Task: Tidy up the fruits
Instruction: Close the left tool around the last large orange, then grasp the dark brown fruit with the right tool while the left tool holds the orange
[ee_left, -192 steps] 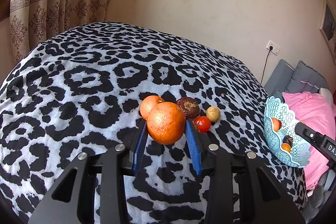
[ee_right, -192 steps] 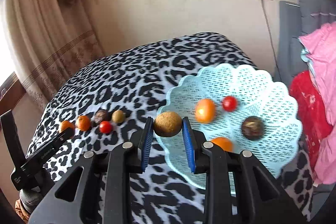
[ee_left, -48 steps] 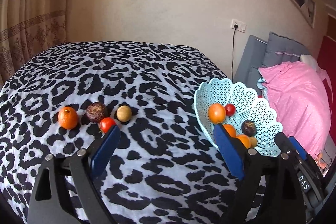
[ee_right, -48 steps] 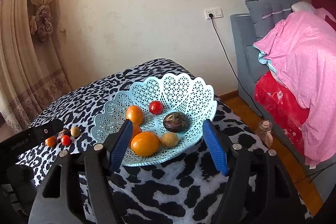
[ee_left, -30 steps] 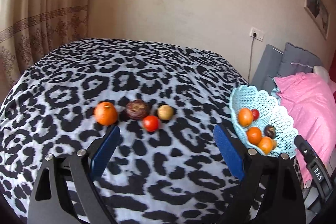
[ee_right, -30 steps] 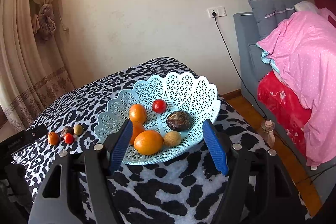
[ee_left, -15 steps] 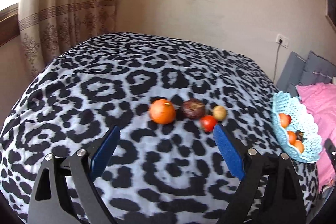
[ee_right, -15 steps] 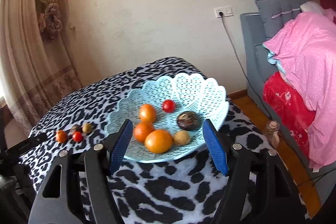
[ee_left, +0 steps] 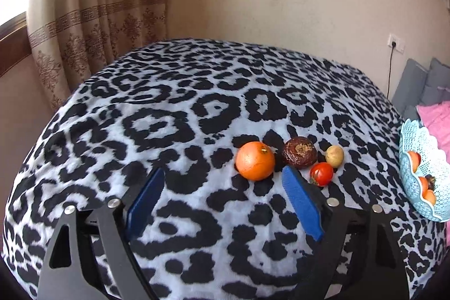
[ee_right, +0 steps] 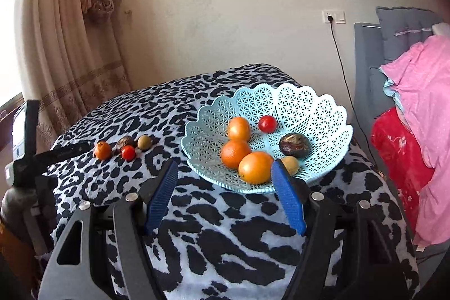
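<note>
Closing a little with nothing between its jaws, the left tool (ee_left: 222,182) faces the orange (ee_left: 255,160); the right tool (ee_right: 225,175) gapes empty before the basket (ee_right: 323,114).

A home bedroom: patterned curtain (ee_left: 92,27), padded grey headboard (ee_right: 405,30), pink bedding (ee_right: 422,108), wall socket (ee_right: 333,16).

In the left wrist view the basket (ee_left: 422,187) is cut by the right edge, so its fruits show only partly. In the right wrist view a blue pad (ee_right: 287,196) hides part of the yellow-brown fruit (ee_right: 291,163).
</note>
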`<state>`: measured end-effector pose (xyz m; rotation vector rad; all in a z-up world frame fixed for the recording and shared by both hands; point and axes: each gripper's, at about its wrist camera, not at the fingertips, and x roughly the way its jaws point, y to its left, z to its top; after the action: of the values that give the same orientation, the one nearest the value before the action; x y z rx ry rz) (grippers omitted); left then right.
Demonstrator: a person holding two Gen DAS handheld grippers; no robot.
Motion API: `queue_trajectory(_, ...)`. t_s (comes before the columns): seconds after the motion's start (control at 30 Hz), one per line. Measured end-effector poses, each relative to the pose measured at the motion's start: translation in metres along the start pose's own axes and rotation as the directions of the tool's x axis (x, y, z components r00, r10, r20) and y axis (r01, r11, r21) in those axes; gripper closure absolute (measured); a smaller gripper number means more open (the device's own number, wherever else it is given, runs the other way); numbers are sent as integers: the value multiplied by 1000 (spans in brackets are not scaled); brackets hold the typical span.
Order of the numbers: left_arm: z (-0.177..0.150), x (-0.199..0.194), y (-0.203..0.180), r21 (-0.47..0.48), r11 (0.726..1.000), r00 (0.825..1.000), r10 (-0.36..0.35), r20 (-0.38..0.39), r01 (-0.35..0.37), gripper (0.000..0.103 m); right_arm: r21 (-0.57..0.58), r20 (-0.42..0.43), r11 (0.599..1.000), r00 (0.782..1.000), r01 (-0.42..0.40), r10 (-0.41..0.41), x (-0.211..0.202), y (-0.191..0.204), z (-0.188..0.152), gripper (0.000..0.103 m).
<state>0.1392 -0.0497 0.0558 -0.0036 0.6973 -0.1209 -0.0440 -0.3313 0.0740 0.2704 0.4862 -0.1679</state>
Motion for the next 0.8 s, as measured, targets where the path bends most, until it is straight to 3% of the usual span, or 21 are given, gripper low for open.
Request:
queue_trajectory(0.23, 12, 29, -13, 24, 999, 997, -44, -67, 46, 24, -1, -27, 1000, 1000, -8, 8, 7, 0, -2, 32)
queue_trajectory(0.57, 9, 57, -15, -8, 995, 985, -99, -142, 99, 50, -29, -31, 1000, 1000, 6, -7, 11, 3, -5, 31)
queue_trajectory(0.8, 6, 53, -9, -34, 987, 979, -161, -126, 158, 64, -51, -43, 998, 999, 24, -27, 14, 6, -5, 31)
